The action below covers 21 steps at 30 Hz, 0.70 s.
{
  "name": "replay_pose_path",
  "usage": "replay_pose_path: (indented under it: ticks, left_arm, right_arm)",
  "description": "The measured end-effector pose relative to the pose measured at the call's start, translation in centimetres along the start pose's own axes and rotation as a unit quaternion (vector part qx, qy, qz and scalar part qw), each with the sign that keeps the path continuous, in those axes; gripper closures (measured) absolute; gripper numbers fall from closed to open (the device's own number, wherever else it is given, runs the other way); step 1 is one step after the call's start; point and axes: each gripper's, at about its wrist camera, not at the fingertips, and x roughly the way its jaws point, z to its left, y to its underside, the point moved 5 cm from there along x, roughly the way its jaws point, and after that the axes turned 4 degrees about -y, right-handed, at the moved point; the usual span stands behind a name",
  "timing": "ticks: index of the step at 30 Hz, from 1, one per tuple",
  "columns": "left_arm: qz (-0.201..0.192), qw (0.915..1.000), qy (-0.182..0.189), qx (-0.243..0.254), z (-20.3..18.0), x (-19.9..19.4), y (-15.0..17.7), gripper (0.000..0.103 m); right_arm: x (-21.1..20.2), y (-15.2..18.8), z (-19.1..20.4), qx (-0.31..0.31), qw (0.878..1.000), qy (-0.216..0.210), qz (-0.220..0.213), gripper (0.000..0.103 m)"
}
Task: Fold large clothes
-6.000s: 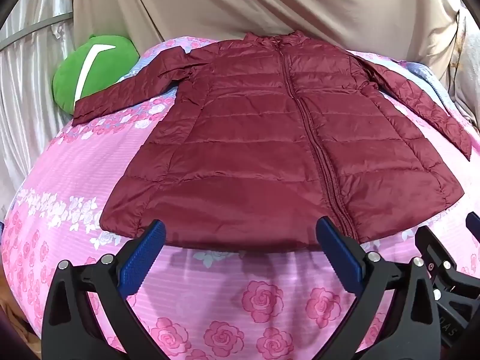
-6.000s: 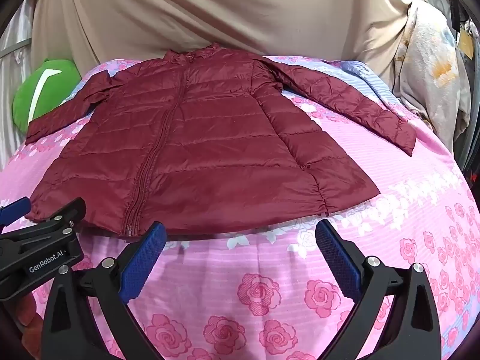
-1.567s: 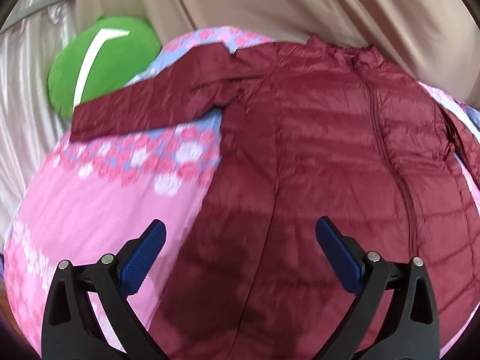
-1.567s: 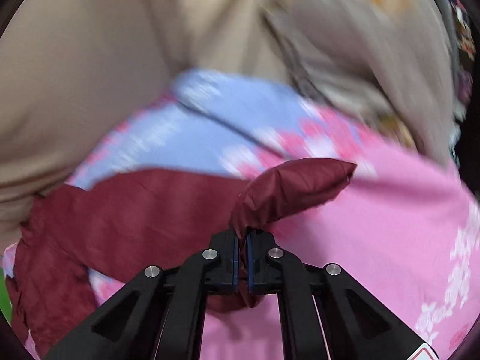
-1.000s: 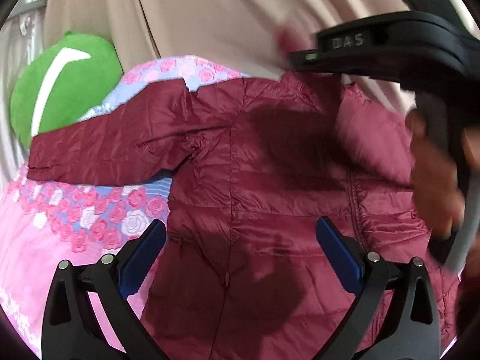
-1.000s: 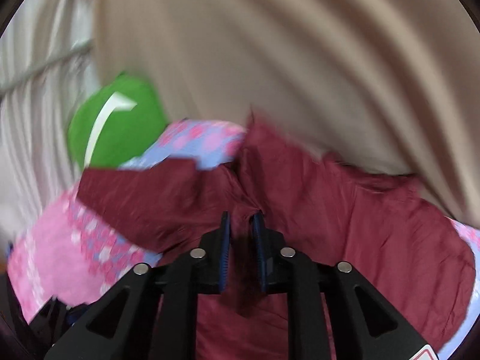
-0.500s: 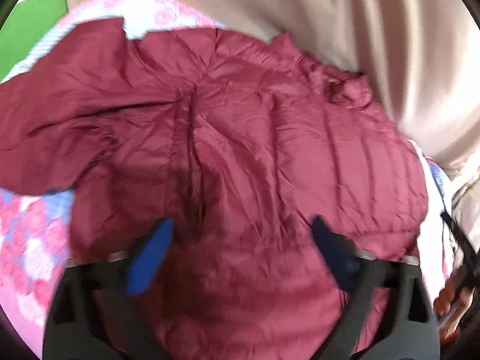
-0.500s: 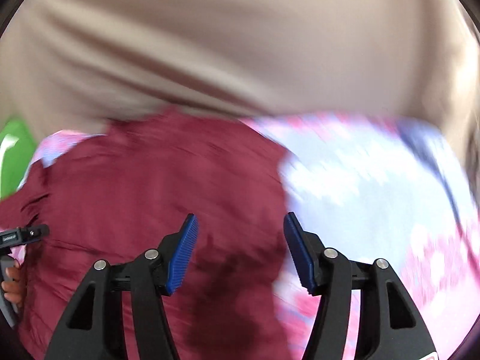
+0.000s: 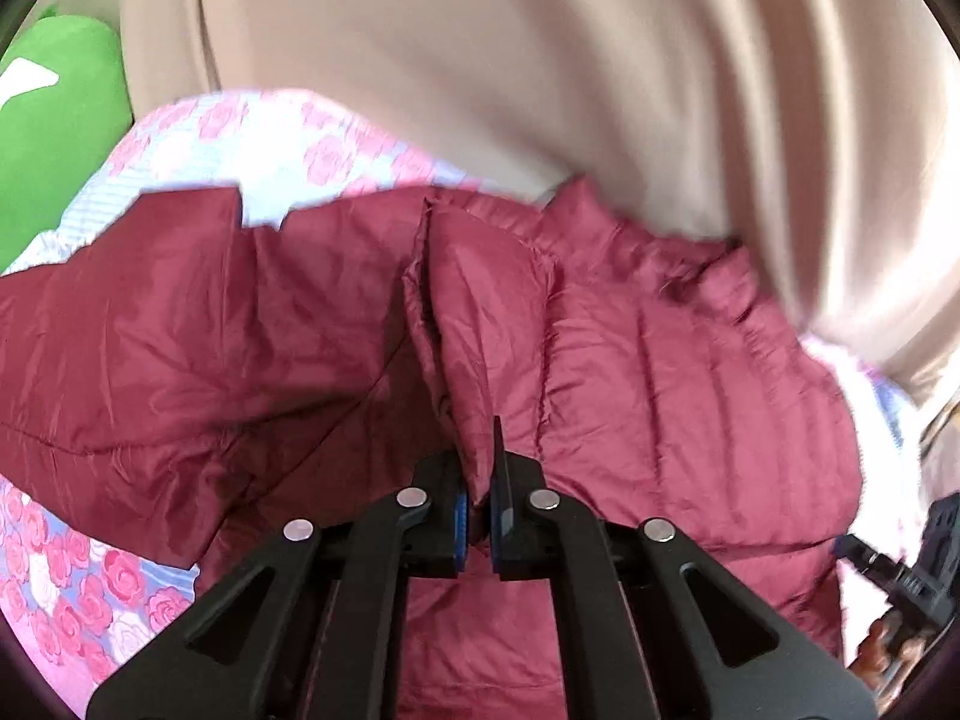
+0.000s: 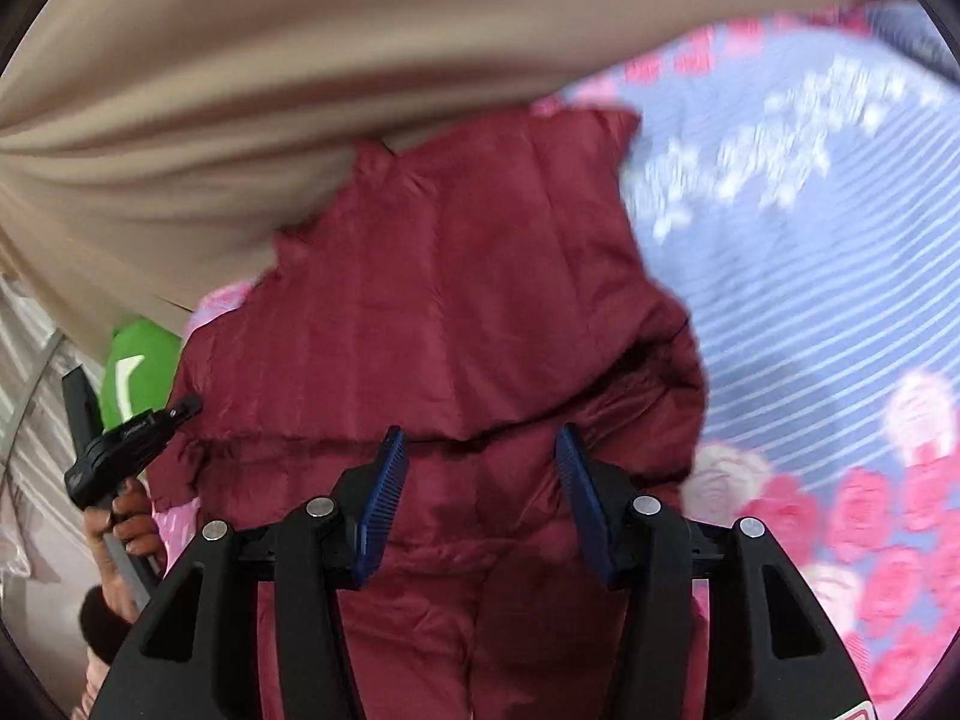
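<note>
Folding was barely begun: left gripper [image 9: 477, 516] clamped a sleeve fold atop the maroon jacket [image 9: 660, 372]; right gripper [image 10: 474, 501] hung released above the jacket.

One maroon jacket [image 9: 660, 372], one green cushion [image 9: 54, 138], one beige curtain [image 9: 540, 72], two grippers: left gripper [image 9: 477, 516], right gripper [image 10: 480, 504].

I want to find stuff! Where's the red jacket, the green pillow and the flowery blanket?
red jacket [image 10: 468, 312], right wrist view, quilted body.
green pillow [image 9: 54, 138], left wrist view, its face.
flowery blanket [image 10: 840, 276], right wrist view, blue striped part.
</note>
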Motion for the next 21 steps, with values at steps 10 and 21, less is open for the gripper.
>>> replay_pose_path:
  ticks: [10,21]
  left_arm:
    - [-0.008,0.9954,-0.074,0.061,-1.3,3.4,3.0,0.099]
    - [-0.027,0.9959,-0.065,0.056,-0.2,2.8,4.1,0.096]
  right_arm:
    - [-0.9,-2.6,-2.2,-0.008,0.993,0.089,-0.075,0.103]
    - [-3.0,-0.8,-3.9,-0.026,0.974,0.222,-0.044,0.094]
